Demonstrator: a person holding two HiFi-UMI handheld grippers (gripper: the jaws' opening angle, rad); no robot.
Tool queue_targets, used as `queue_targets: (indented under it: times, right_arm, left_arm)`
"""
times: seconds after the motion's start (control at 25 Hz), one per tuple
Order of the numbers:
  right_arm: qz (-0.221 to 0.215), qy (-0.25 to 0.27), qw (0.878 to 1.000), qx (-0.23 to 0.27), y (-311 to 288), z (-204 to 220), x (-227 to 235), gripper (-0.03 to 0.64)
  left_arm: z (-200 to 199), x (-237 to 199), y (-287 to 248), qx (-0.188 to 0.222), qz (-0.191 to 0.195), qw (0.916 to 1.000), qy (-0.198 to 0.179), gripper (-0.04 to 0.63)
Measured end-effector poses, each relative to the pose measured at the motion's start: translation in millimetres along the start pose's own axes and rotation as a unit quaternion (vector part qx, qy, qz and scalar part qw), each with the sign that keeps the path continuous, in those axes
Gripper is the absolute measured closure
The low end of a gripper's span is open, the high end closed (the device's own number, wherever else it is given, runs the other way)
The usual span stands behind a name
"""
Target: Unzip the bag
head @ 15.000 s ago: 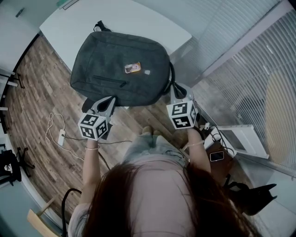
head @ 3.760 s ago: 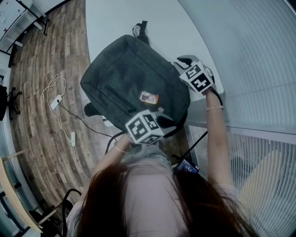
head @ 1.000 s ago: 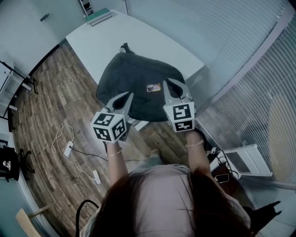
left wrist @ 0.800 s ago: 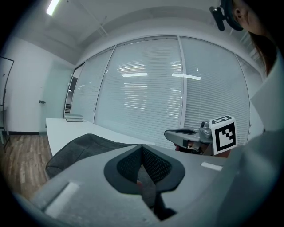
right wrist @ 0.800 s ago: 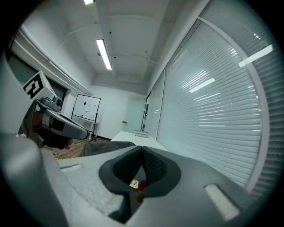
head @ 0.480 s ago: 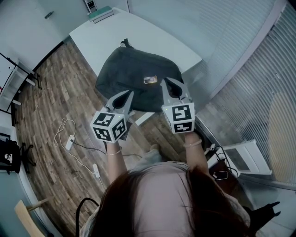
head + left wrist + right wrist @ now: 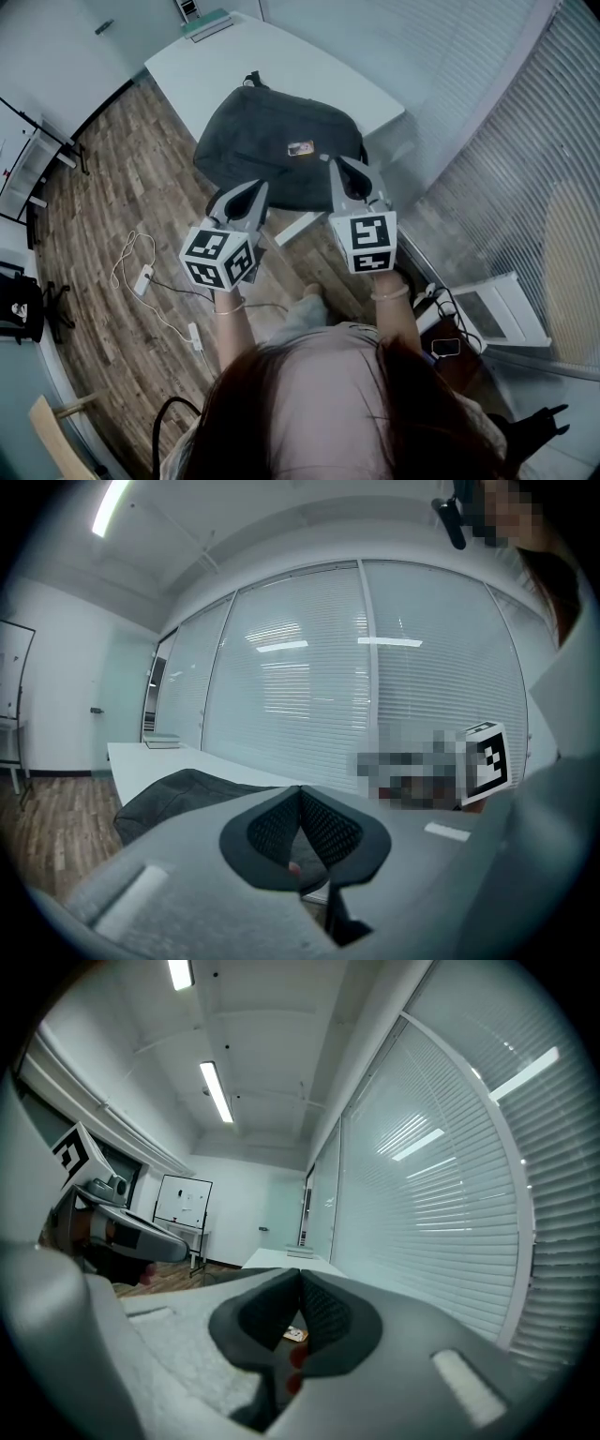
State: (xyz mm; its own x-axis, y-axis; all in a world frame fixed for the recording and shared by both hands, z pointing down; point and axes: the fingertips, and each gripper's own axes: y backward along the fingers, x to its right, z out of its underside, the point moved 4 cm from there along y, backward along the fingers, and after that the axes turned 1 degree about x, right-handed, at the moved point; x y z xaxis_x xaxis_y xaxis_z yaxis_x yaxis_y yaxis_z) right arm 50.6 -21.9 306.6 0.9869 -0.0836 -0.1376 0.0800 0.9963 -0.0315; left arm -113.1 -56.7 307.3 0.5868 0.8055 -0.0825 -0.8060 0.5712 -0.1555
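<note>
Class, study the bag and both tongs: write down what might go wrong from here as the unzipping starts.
1. The bag lies at the near edge of the table, held by nothing; a tug on the zip may drag it off.
2. The left tongs and right tongs are shut, empty and short of the bag, and no zip pull shows clearly, so they may pinch fabric instead.
</note>
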Motion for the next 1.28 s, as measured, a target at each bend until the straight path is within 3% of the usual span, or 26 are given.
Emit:
queue_targets:
  times: [0.72, 1.28]
  right_arm:
    - [-0.025, -0.004, 1.000, 0.007, 57.9, -0.6, -18.3, 0.612]
    - [-0.029, 0.018, 0.999, 0.004, 72.6, -0.4, -38.8, 0.612]
  left_arm:
    - [7.6, 49.3, 48.7, 0.018, -0.020, 0.9996, -0.004, 0.584]
    - [11.1, 57.4, 72.7, 0.024, -0.021, 0.9995, -0.007, 0.584]
